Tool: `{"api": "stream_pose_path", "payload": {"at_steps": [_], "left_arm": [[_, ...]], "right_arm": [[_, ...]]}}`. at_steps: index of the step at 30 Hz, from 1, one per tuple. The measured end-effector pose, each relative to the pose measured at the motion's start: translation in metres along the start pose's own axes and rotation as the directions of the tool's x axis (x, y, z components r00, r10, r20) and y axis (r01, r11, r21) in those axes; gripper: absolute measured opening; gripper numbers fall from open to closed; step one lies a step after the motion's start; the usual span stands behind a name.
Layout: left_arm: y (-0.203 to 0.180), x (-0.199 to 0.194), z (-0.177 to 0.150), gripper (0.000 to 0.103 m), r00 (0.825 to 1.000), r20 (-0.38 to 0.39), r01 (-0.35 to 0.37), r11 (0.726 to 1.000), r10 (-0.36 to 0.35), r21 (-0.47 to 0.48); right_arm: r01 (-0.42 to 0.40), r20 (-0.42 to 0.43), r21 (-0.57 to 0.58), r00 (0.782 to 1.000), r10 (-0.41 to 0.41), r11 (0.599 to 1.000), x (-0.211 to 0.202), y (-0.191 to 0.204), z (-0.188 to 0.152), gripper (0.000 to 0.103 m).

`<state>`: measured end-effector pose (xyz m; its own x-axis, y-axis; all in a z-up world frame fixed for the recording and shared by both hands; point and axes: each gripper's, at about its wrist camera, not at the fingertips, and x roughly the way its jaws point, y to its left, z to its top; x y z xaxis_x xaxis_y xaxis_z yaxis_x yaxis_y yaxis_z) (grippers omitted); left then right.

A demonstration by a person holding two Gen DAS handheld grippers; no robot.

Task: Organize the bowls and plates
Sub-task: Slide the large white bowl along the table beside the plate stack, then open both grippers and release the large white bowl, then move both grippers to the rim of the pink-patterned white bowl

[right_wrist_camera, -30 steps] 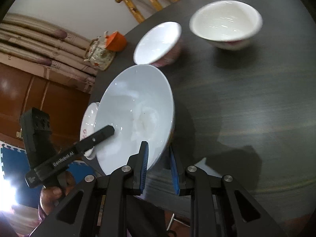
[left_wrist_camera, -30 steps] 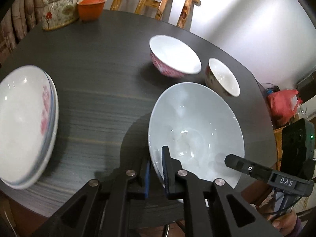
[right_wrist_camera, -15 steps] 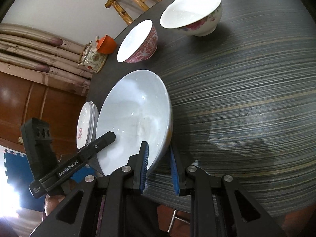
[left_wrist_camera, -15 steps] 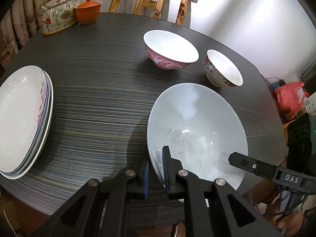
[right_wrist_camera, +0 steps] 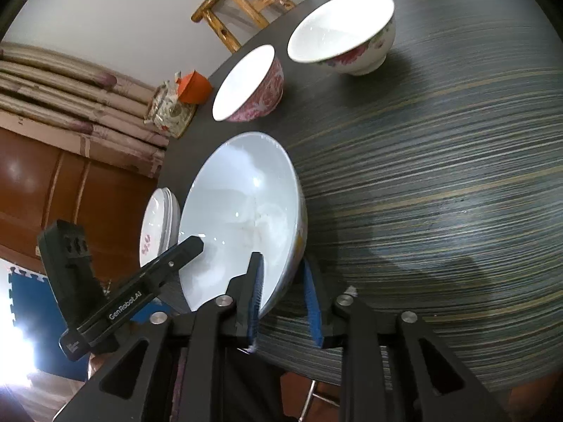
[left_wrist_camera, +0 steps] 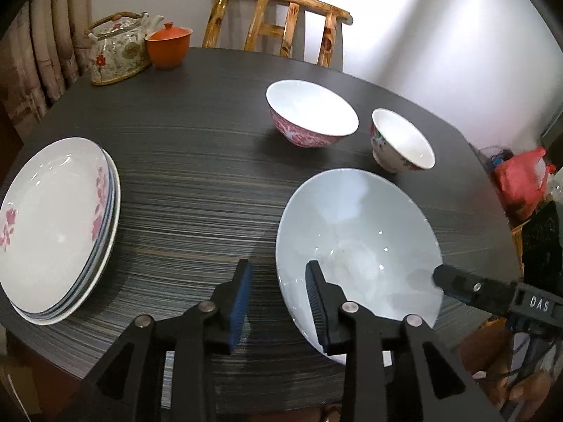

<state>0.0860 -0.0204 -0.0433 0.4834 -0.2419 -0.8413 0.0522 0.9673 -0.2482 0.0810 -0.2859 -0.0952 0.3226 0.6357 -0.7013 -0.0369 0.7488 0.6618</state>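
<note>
Both spread wide: left gripper and right gripper, straddling opposite rims of large pale-blue glazed bowl, gripping nothing. Pink-patterned and floral bowls straight beyond; right slightly nearer

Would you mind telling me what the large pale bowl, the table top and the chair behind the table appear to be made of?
Large pale bowl: probably glazed ceramic or porcelain; glossy, with sharp light glints on a smooth pale blue-white surface.
Table top: dark, matte, with fine straight streaks; likely wood-grain laminate or veneer, though I cannot tell which.
Chair: varnished natural wood, with visible knots and rounded, shiny rails.
</note>
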Motion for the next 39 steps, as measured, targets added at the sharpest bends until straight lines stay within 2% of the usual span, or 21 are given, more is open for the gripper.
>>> {"api": "stream_pose_path", "payload": {"at_steps": [1,2,9,14,16,18,23,27,30,33,39], "left_arm": [[0.002,-0.003,0.000,0.032,1.000,0.005,0.000,1.000,0.000,-0.008],[0.004,-0.006,0.000,0.032,1.000,0.009,0.005,1.000,-0.005,-0.015],[0.013,-0.028,0.006,0.032,0.999,0.032,0.019,0.999,-0.018,-0.036],[0.016,-0.039,0.040,0.033,0.997,0.049,0.063,0.997,-0.061,-0.039],[0.019,-0.036,0.060,0.041,0.995,0.030,0.095,0.994,-0.093,-0.045],[0.022,-0.029,0.081,0.041,0.994,0.019,0.110,0.992,-0.109,-0.055],[0.031,0.005,0.126,0.041,0.990,-0.031,0.138,0.988,-0.140,-0.076],[0.034,0.034,0.149,0.041,0.987,-0.074,0.138,0.987,-0.145,-0.085],[0.038,0.051,0.157,0.041,0.982,-0.095,0.152,0.983,-0.162,-0.105],[0.043,0.065,0.162,0.041,0.974,-0.112,0.178,0.974,-0.195,-0.142],[0.042,0.081,0.168,0.041,0.975,-0.131,0.162,0.978,-0.179,-0.132]], "right_arm": [[0.001,0.016,0.003,1.000,-0.001,1.000,-0.004,-0.001,0.000,0.040],[0.000,0.037,0.006,0.999,0.000,1.000,-0.010,-0.002,0.000,0.043],[-0.034,0.130,0.039,0.991,0.028,0.999,-0.047,-0.010,0.001,0.043],[-0.098,0.153,0.067,0.984,0.086,0.993,-0.066,-0.003,0.014,0.043],[-0.120,0.152,0.058,0.982,0.110,0.991,-0.070,0.008,0.027,0.043],[-0.135,0.152,0.050,0.980,0.126,0.990,-0.070,0.021,0.042,0.043],[-0.189,0.108,0.098,0.978,0.178,0.977,-0.045,0.040,0.083,0.043],[-0.125,0.066,0.092,0.991,0.119,0.988,-0.014,0.053,0.111,0.043],[-0.076,0.053,0.103,0.996,0.070,0.992,0.001,0.050,0.123,0.043],[-0.100,0.030,0.146,0.995,0.097,0.984,0.016,0.041,0.133,0.043],[-0.081,0.003,0.163,0.997,0.081,0.983,0.035,0.034,0.142,0.043]]}}
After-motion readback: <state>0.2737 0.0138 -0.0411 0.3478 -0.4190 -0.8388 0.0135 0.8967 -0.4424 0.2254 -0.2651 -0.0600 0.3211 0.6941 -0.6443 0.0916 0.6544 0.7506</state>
